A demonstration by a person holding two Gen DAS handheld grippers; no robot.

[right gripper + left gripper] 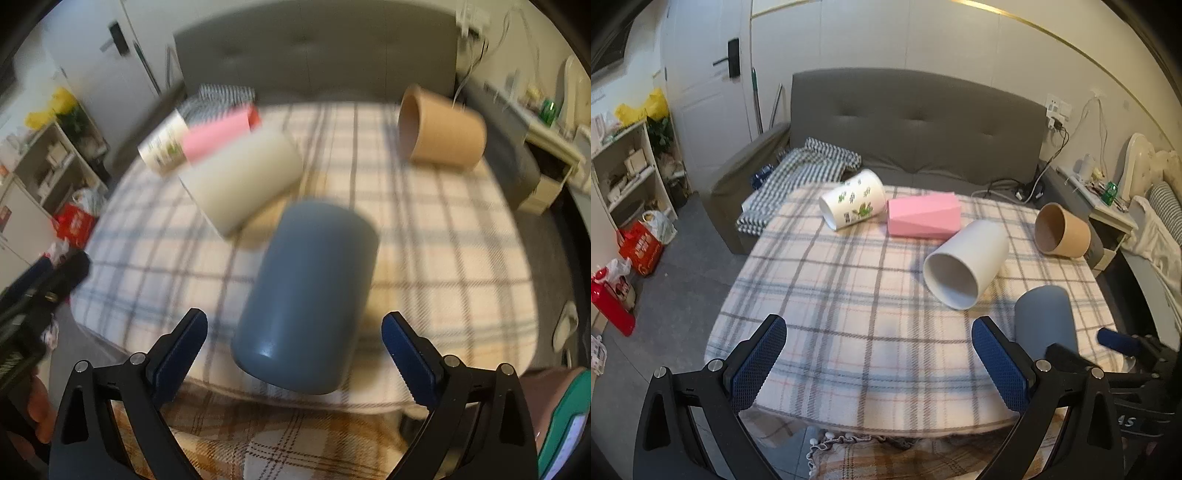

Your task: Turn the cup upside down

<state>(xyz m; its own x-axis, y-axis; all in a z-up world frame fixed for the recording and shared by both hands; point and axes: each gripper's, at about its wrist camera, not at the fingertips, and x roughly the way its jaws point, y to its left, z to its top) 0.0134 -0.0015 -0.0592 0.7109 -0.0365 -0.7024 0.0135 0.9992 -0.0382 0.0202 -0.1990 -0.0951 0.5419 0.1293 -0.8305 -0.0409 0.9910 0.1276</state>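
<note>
Two wide-open, empty tools, right tool [293,345] before a smooth blue-grey cup [310,299] on its side

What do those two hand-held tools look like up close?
Both the left tool and the right tool have black, triangular plastic arms with silver screws, ending in two flat fingers faced with dark blue, ridged rubber. A teal sleeve shows beside the right one.

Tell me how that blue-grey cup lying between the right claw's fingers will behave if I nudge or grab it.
The blue-grey cup lies on its side on the plaid cloth, so a sideways nudge will probably roll it, though the cloth may damp that. Its glossy, rounded wall looks slippery; the open right claw should close squarely across it. It looks rigid, possibly ceramic, so likely breakable if dropped.
</note>
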